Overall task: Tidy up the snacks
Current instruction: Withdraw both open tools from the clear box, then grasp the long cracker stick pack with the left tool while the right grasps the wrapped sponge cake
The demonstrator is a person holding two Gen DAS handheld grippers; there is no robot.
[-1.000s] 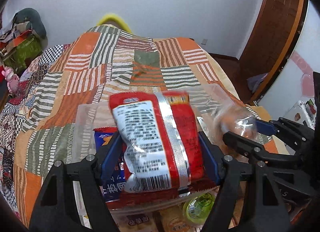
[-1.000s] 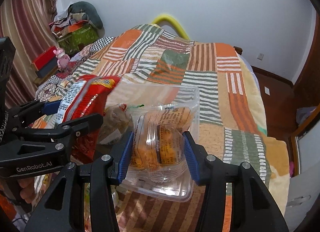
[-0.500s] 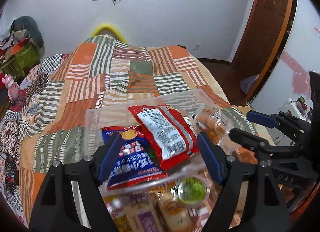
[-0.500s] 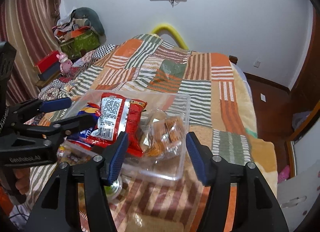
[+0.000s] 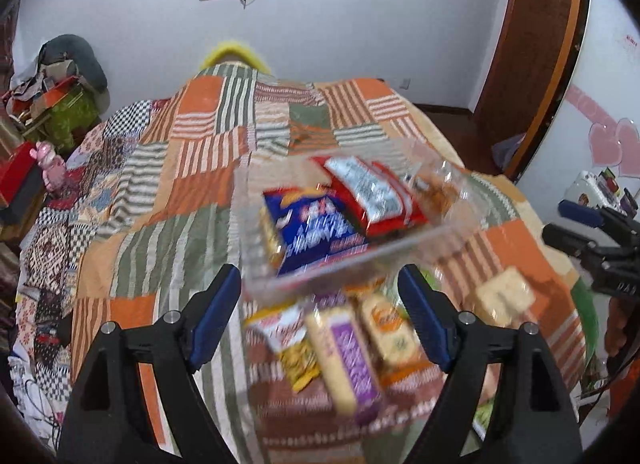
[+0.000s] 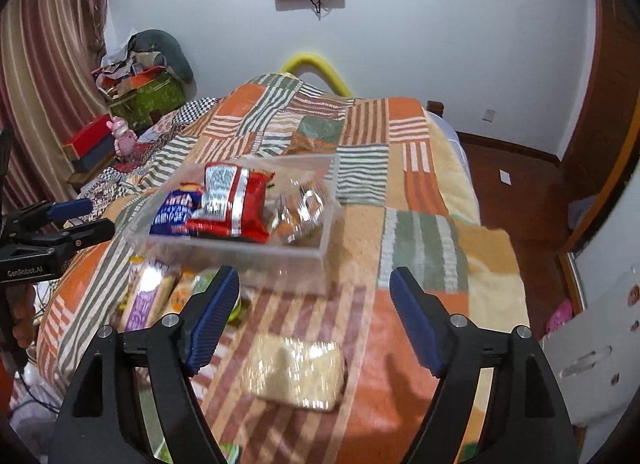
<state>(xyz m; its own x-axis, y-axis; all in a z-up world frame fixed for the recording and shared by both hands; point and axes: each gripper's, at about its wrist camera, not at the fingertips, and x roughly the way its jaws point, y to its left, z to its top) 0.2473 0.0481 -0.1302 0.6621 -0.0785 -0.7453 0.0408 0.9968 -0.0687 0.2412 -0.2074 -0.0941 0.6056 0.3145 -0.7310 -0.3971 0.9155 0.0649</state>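
Left gripper (image 5: 320,312) fingers opening wide, holding nothing; right gripper (image 6: 314,314) fingers opening, empty; snack tray (image 6: 240,252) untouched on bed (image 6: 420,200).

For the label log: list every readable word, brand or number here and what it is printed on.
"GenRobot.AI": on the left gripper body, seen from the right wrist.
Red packet, blue packet, purple-labelled bar: print too blurred to read.
Nothing else is legible.

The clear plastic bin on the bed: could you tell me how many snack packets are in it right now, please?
3 visible in the clear bin: a blue packet at its left, a red packet in the middle overlapping the blue one, and a transparent-wrapped snack at its right. Others may lie hidden underneath.
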